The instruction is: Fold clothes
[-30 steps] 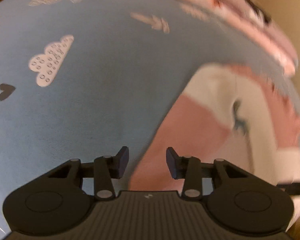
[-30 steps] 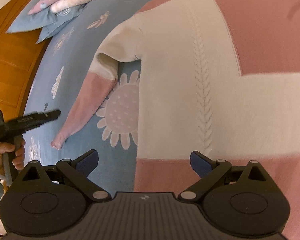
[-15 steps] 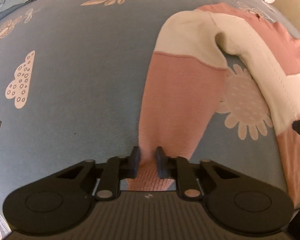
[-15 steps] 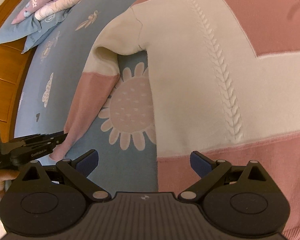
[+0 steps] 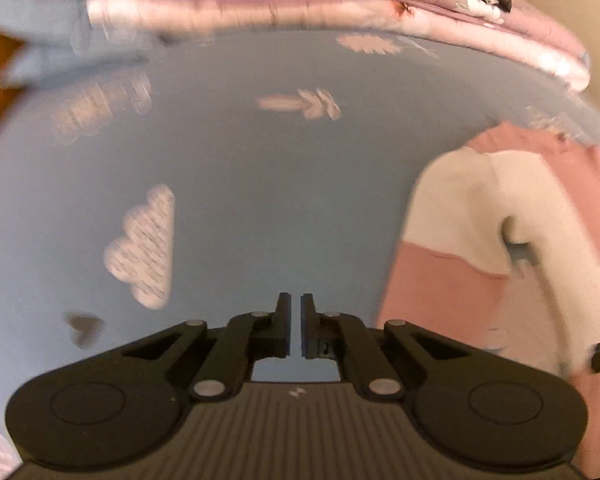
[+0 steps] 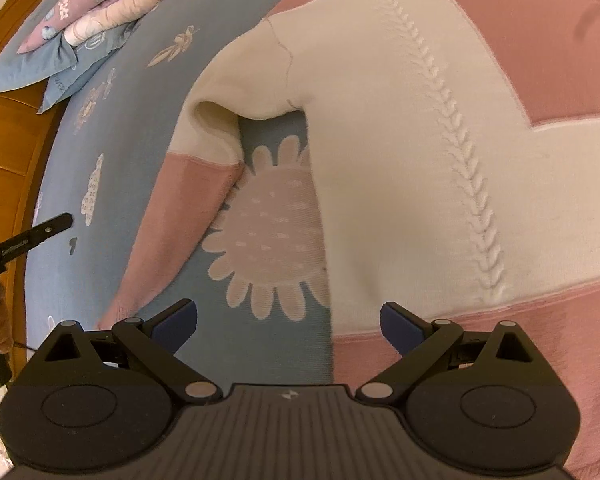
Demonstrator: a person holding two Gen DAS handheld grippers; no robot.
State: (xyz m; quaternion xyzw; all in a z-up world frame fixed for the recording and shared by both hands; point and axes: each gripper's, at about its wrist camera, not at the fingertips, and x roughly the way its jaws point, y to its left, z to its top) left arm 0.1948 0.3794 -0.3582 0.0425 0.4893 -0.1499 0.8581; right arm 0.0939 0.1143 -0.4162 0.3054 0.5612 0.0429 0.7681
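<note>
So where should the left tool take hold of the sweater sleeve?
Grip the pink cuff of the sleeve, coming in from its free end. It lies flat and straight on the bedsheet, clear of the sweater body.

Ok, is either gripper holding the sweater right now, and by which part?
Nothing is held. The left gripper is nearly closed on nothing over the bedsheet, with the sleeve off to its right. The right gripper is open above the sweater.
</note>
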